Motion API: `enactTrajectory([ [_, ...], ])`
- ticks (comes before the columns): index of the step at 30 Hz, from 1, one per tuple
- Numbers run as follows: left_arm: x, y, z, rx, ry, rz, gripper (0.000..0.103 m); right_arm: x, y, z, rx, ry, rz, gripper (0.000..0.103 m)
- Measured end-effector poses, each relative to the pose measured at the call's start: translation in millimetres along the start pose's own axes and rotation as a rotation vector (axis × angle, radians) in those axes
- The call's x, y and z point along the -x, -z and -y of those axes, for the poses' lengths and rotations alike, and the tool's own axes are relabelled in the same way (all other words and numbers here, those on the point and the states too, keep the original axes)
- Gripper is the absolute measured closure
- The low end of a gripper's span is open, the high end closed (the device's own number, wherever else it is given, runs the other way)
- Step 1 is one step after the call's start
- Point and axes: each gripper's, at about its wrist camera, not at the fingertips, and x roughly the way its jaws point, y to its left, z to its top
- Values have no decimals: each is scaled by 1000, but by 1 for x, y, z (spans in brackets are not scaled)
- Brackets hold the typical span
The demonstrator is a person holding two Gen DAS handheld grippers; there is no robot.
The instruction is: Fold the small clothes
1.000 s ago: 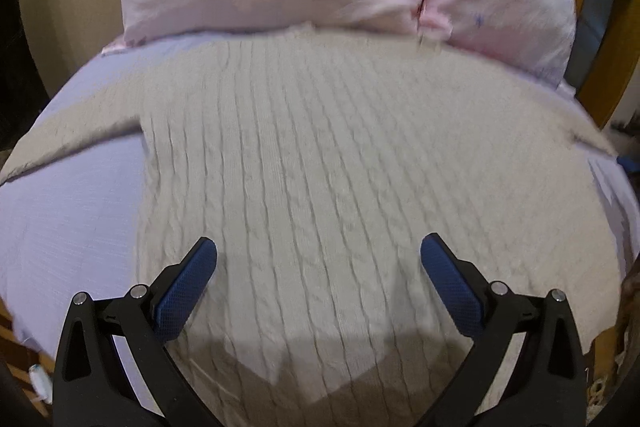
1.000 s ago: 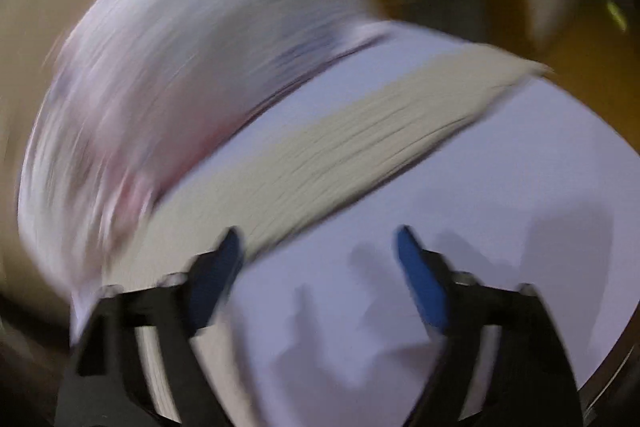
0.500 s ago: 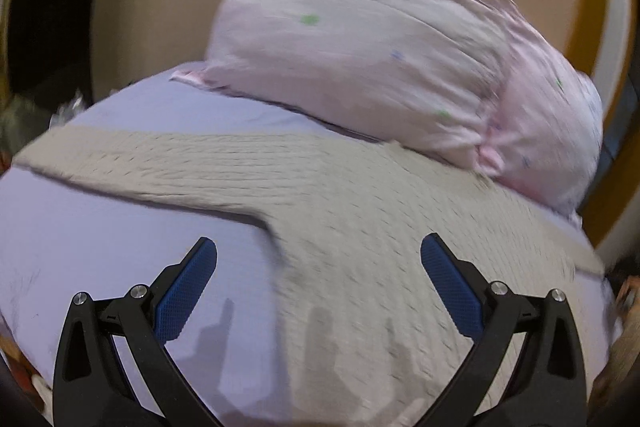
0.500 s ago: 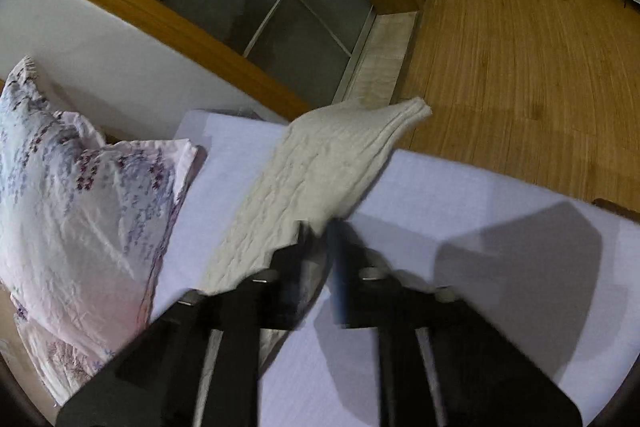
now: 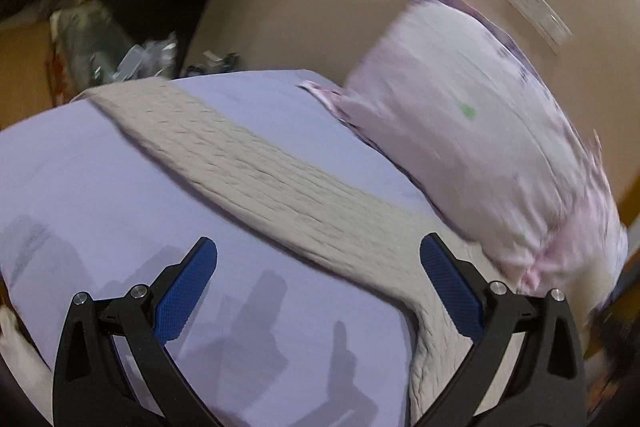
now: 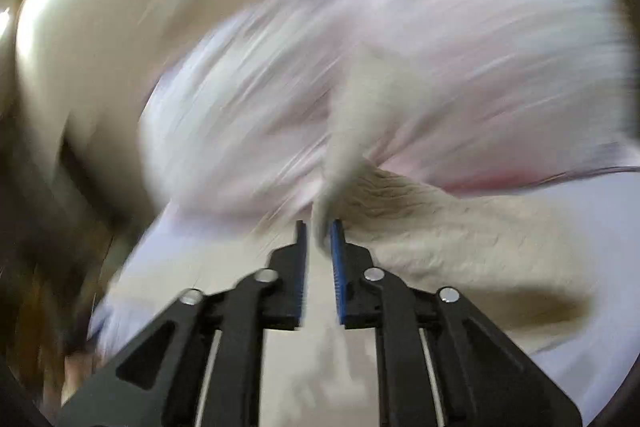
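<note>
Raised since a moment ago: one sleeve, pinched in the clenched jaws of the right gripper. Left gripper: jaws released, over the other sleeve. Sweater: spread on bed near pillow. Folding barely begun.

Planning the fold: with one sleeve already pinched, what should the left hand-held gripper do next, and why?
Probably lower the open left hand-held gripper onto the flat sleeve lying on the sheet and pinch it. The right hand-held gripper already holds knit fabric, lifted before the pillow, so this sleeve is left to fold in.
</note>
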Motion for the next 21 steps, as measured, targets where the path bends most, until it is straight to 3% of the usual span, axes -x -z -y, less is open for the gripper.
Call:
enactTrajectory([
  [1,-1,-4,-6,28,2,-2,8,-21,14,-25,32,-47,-83,66],
  [2,-3,-8,-14,61,2,-5,11,-28,21,-35,40,-61,-106,58],
  [5,-9,-23,-42,161,-10,-21,20,-21,29,-44,32,-61,-70,41],
  [7,-15,-30,-56,221,-29,-27,24,-10,26,-34,10,-26,-38,35],
  [14,-28,-61,-100,383,-74,-4,42,26,18,48,-153,106,14,31],
  [17,-36,-70,-111,431,-73,-10,57,33,21,69,-210,111,37,30],
  [18,-39,-72,-116,453,-66,-19,68,36,21,72,-218,111,42,30],
  [19,-42,-73,-119,469,-74,-31,88,38,22,75,-221,112,46,30],
  [20,-44,-73,-122,479,-91,-49,96,41,24,78,-224,112,50,30],
  [21,-45,-74,-122,484,-95,-55,96,43,25,79,-224,111,52,29],
])
